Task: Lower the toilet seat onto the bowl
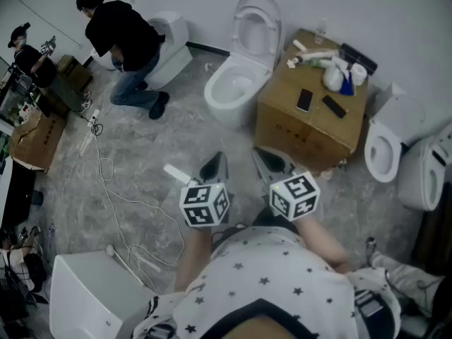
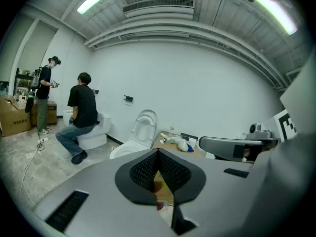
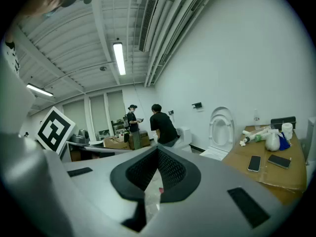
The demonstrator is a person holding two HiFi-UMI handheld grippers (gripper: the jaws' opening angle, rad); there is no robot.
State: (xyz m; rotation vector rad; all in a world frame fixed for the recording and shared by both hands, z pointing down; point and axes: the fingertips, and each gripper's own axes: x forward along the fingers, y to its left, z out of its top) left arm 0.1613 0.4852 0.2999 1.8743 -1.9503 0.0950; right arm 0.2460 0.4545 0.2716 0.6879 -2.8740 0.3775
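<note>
A white toilet stands against the far wall with its seat (image 1: 256, 21) raised upright over the open bowl (image 1: 232, 85). The seat (image 2: 144, 124) also shows upright in the left gripper view, and in the right gripper view the seat (image 3: 221, 124) stands right of centre. My left gripper (image 1: 215, 164) and right gripper (image 1: 272, 162) hover side by side over the floor, well short of the toilet. Both point toward it. The left gripper (image 2: 158, 155) has its jaws together with nothing between them. The right gripper (image 3: 158, 155) is shut and empty too.
A cardboard box (image 1: 311, 119) with phones, bottles and tubes on top stands right of the toilet. More toilets (image 1: 385, 147) line the right side. A person (image 1: 127, 41) crouches by another toilet at far left. Cables (image 1: 106, 182) trail over the floor. A white tank (image 1: 92, 288) sits near left.
</note>
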